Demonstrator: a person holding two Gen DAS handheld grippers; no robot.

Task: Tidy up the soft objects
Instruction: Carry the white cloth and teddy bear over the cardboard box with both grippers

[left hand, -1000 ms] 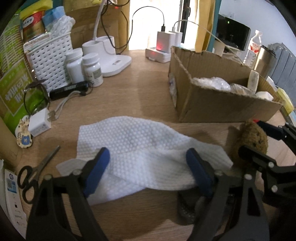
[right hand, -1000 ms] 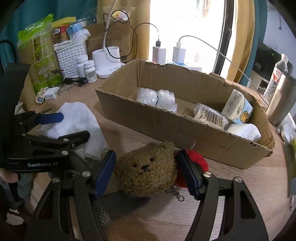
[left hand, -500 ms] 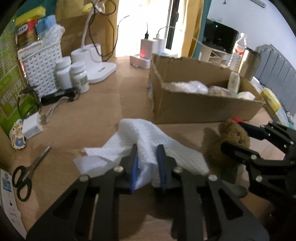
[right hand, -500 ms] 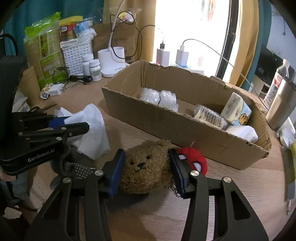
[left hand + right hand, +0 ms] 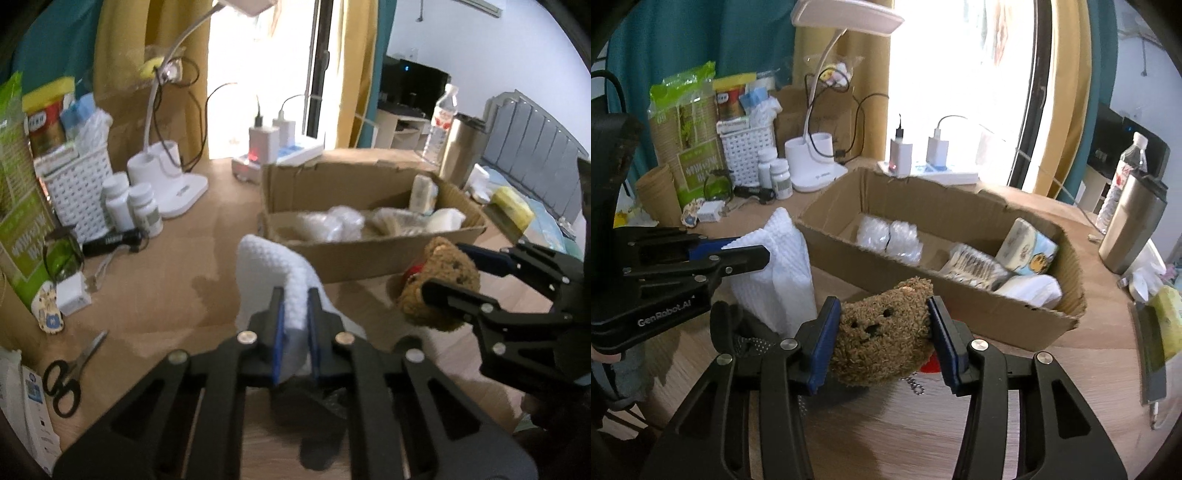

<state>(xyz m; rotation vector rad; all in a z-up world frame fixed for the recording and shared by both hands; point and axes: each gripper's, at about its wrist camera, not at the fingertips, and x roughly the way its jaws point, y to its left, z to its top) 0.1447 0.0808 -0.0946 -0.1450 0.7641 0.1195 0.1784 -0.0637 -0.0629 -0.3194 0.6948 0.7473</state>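
Observation:
My left gripper (image 5: pixel 295 314) is shut on a white textured cloth (image 5: pixel 273 266) and holds it lifted off the table; the cloth also shows hanging at the left of the right wrist view (image 5: pixel 783 273). My right gripper (image 5: pixel 882 332) is shut on a brown teddy bear head (image 5: pixel 882 332), raised in front of the open cardboard box (image 5: pixel 960 295). The bear also shows at the right of the left wrist view (image 5: pixel 439 284). A red soft toy (image 5: pixel 929 365) hangs on a bead chain just under the bear. The box (image 5: pixel 354 254) holds bubble wrap, tissue packs and a white cloth.
A white lamp base (image 5: pixel 166 181), pill bottles (image 5: pixel 133 206), a white basket (image 5: pixel 81 184), scissors (image 5: pixel 70 373) and chargers (image 5: pixel 269 144) crowd the left and back. A steel tumbler (image 5: pixel 1130 229) and water bottle (image 5: pixel 1123 181) stand at the right. A dark dotted item (image 5: pixel 753 336) lies under the grippers.
My left gripper closed on the cloth and lifted it off the table. My right gripper closed on the bear and raised it toward the box.

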